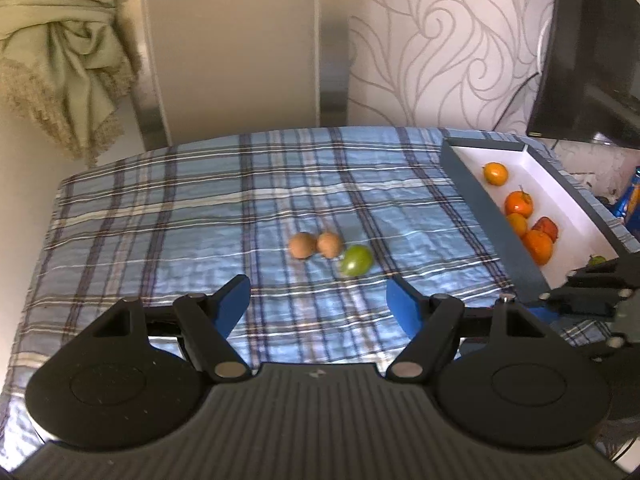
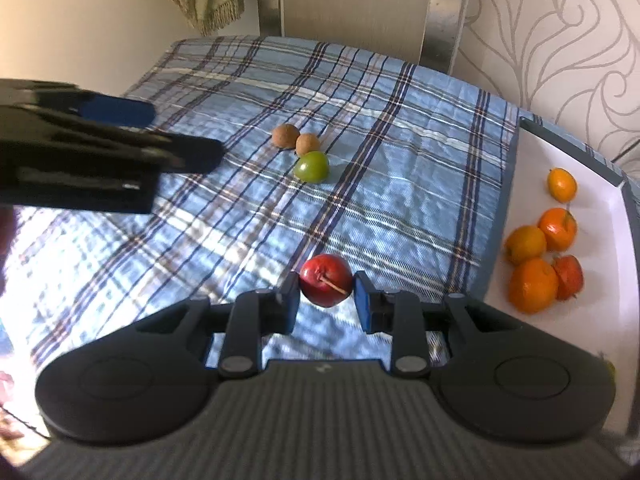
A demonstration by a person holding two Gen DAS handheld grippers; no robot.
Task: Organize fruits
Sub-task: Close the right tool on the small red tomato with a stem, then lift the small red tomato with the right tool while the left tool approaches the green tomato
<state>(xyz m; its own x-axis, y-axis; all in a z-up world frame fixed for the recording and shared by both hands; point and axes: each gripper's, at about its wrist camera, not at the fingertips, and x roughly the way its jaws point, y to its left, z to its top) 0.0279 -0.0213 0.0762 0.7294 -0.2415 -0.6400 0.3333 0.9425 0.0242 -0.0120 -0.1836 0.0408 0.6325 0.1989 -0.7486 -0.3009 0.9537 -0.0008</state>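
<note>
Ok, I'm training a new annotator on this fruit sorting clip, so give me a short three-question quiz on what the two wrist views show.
1. True or false: the right claw is shut on a red fruit.
2. Which loose fruit lies nearest the two brown fruits on the plaid cloth? A) an orange one B) the green fruit C) a red one
3. Fill in: the orange fruits lie inside the ___ with the white floor, at the cloth's right edge.

Key
1. True. The pads press on it from both sides.
2. B. It lies right beside one of them; the left claw is open and holds nothing.
3. Tray.
</note>
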